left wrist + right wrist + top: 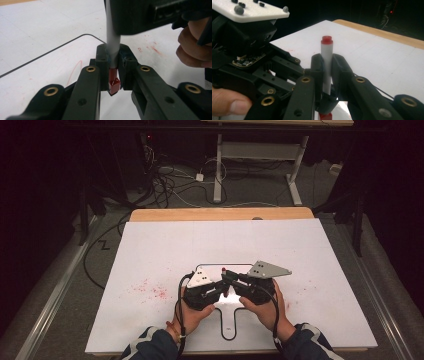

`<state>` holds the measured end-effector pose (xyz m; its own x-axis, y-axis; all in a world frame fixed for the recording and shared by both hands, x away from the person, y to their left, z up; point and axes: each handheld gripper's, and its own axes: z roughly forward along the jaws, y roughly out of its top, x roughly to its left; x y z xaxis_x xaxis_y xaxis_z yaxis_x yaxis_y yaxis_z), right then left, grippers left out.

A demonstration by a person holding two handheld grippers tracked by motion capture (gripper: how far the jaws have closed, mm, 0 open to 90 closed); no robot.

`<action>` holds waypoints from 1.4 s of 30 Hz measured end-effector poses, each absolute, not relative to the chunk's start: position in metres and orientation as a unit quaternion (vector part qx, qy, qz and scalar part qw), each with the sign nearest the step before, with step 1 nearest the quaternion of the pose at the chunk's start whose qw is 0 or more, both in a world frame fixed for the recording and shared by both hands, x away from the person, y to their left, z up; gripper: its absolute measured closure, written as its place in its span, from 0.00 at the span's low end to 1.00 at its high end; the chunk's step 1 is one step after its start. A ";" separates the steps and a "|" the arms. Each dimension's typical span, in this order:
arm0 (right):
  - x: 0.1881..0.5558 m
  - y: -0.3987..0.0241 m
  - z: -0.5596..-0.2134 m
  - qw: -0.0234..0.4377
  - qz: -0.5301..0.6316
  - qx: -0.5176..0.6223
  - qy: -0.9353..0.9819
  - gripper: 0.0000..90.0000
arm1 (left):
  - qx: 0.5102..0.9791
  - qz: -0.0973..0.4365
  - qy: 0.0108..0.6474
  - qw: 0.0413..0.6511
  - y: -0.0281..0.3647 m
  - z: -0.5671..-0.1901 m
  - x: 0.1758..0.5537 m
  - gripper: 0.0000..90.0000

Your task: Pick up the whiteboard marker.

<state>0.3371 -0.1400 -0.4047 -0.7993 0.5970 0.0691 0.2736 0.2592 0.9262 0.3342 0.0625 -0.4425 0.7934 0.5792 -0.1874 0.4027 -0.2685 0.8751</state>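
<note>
Both tongs grip one marker point(326, 67): right gripper point(326, 75) clenched on its white barrel, left gripper point(113, 67) clenched on the red cap point(113, 82). Marker is held above the white board point(150, 250); separation likely runs along its long axis.

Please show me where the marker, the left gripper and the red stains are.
marker point(326, 62): right gripper view, white barrel.
left gripper point(113, 75): left gripper view, between its fingertips.
red stains point(150, 288): high view, middle of the specks.
</note>
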 end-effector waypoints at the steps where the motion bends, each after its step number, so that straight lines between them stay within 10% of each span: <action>1: 0.337 -0.140 -0.405 0.149 0.537 0.279 0.782 0.87 | 0.792 0.085 0.310 0.519 0.062 -0.443 0.334 0.87; 18: 0.336 -0.135 -0.412 0.169 0.521 0.267 0.793 0.90 | 0.803 0.124 0.305 0.497 0.058 -0.442 0.331 0.87; 33: 0.344 -0.149 -0.412 0.180 0.526 0.253 0.792 0.91 | 0.823 0.196 0.268 0.461 0.082 -0.436 0.321 0.36; 42: 0.357 -0.156 -0.416 0.186 0.519 0.249 0.796 0.91 | 0.819 0.248 0.272 0.441 0.148 -0.434 0.303 0.25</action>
